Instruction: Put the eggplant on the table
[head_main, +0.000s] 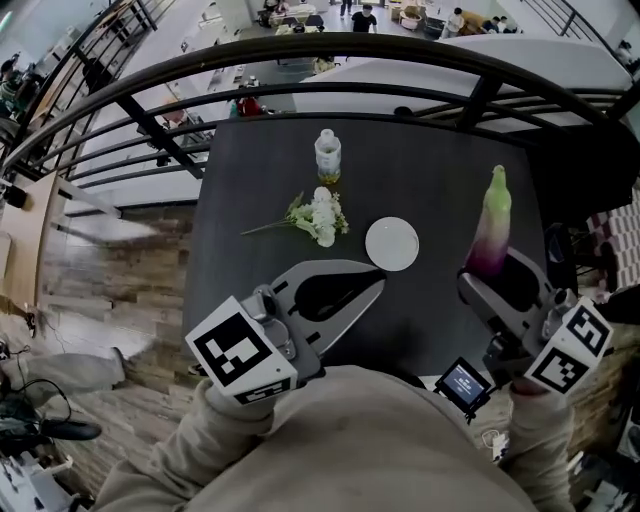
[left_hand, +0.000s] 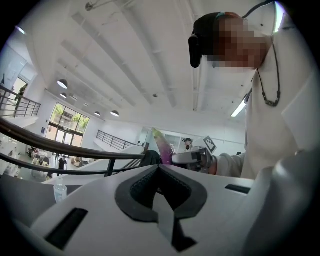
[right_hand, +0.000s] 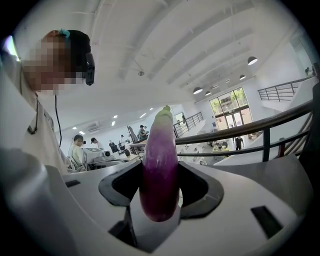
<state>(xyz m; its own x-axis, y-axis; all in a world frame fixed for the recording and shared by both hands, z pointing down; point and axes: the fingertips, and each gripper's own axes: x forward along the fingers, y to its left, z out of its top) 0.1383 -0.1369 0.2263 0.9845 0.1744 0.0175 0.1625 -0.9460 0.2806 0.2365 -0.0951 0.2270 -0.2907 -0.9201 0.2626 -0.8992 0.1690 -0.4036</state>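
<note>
The right tongs (right_hand: 160, 207) hold the eggplant (right_hand: 160, 165) upright, its purple body between the jaws and its pale green tip pointing up. The pads seem to press its lower sides. A dark railing (right_hand: 250, 131) crosses behind at right, and distant people (right_hand: 77, 147) stand at left.

Dark table (head_main: 420, 170) beside curved black railing (head_main: 300, 43), wooden floor (head_main: 110, 280).
</note>
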